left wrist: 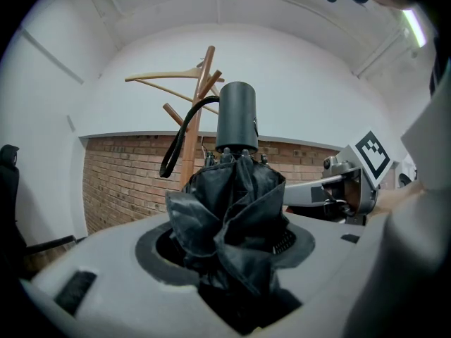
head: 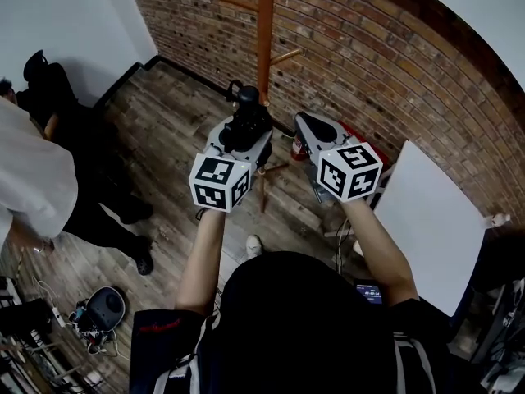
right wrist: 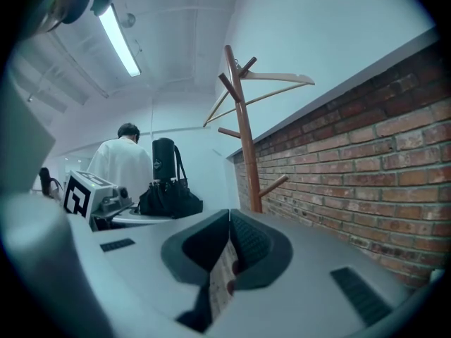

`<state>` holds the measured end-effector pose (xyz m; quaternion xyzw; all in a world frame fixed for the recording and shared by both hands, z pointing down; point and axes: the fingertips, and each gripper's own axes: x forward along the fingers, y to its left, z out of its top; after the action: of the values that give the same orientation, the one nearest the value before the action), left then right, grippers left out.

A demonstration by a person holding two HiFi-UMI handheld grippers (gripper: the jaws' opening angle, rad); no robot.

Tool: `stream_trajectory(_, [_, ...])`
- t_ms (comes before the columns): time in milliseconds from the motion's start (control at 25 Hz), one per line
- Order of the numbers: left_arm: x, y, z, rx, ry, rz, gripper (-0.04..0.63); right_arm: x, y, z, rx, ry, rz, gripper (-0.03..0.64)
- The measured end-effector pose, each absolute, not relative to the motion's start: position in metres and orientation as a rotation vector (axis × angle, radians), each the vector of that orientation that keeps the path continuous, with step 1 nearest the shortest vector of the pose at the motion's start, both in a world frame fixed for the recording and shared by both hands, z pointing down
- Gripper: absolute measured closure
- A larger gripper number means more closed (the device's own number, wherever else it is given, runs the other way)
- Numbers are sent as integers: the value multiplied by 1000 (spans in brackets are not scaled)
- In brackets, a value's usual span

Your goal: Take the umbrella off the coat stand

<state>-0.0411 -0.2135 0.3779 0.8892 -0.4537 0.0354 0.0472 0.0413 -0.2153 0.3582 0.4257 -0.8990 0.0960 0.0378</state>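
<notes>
A person stands on a wooden floor [head: 172,130] facing a brick wall [head: 369,64], with a hand-held tool in each hand at about chest height. The left tool [head: 238,142] is clenched on a folded black umbrella [left wrist: 232,210], gripping the bunched fabric with the stubby black handle pointing up. A wrist strap [left wrist: 180,139] hangs in a loop from that handle. The umbrella is off the wooden coat stand [head: 265,31], which rises just beyond the tools against the wall. A wooden hanger [left wrist: 169,78] rests across the top of the stand. The right tool [right wrist: 229,259], just beside the left one, has its jaws drawn together with nothing between them. The lift itself looks done, so the step in hand is probably carrying the umbrella clear. To do that well, the grip on the soft fabric should be firm, since folded cloth can slide. The handle should ride upright, and the dangling strap should be steered away from the stand's pegs and the hanger so it cannot snag. No container can be made out in any view. To the left, a bystander in a white top [right wrist: 123,164] stands well apart.
</notes>
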Motion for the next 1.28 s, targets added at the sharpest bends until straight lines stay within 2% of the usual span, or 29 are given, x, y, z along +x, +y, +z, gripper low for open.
stream_trajectory(880, [17,-122,372,2677,-1512,89,334,109,-135,361,1253,-2817,325,588])
stream_trajectory(1280, [16,-95,372,2671,-1540,118,334,106,-115,358,1232,-2857,323,588])
